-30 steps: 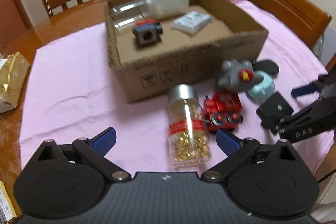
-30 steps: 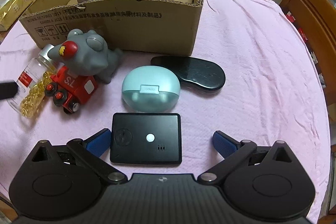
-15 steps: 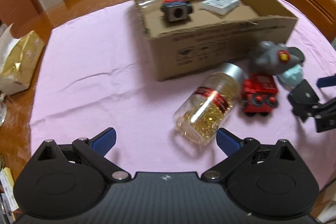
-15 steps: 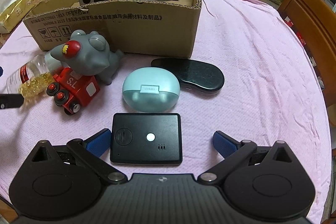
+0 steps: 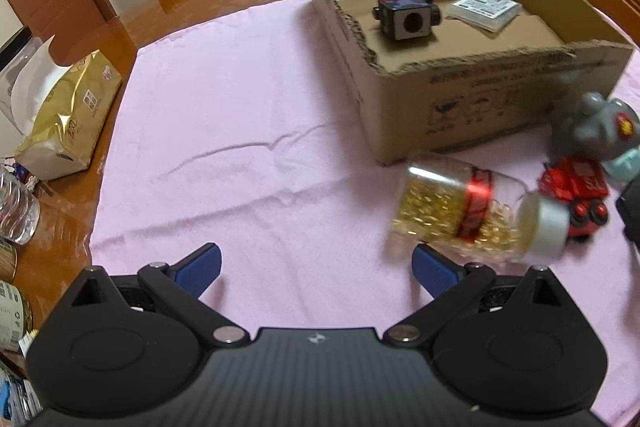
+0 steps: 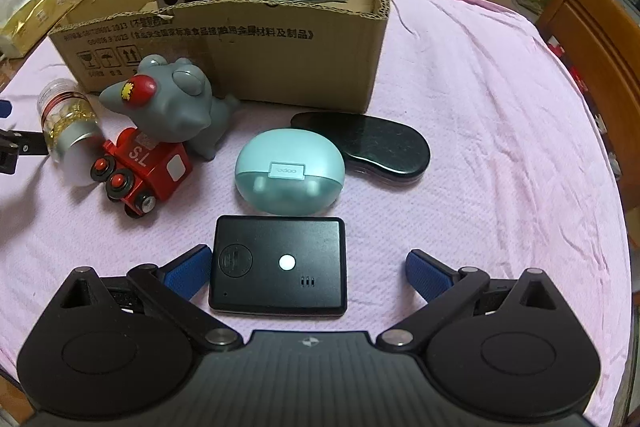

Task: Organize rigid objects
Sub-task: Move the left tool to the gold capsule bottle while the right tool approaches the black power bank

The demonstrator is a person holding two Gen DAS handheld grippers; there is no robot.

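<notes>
A: What has changed in the last second?

B: The capsule jar has tipped over. A second ago it stood upright on its base with the silver cap on top; now it lies on its side on the pink cloth, blurred, cap pointing toward the red toy train and touching it or nearly so.

A: Where is it relative to the left gripper?

B: At about two o'clock, just beyond the right fingertip. The jaws stand wide apart with nothing between them.

A: And the right gripper?

B: Also spread wide, empty. The black flat device sits at twelve o'clock between its fingers, near the left one. The teal earbud case lies beyond it, the black oval case at one o'clock, the grey toy figure at eleven.

A: What does that mean for the task?

B: The cardboard box already holds a few items. The fallen jar probably needs a grasp across its body now, and it may roll.
</notes>
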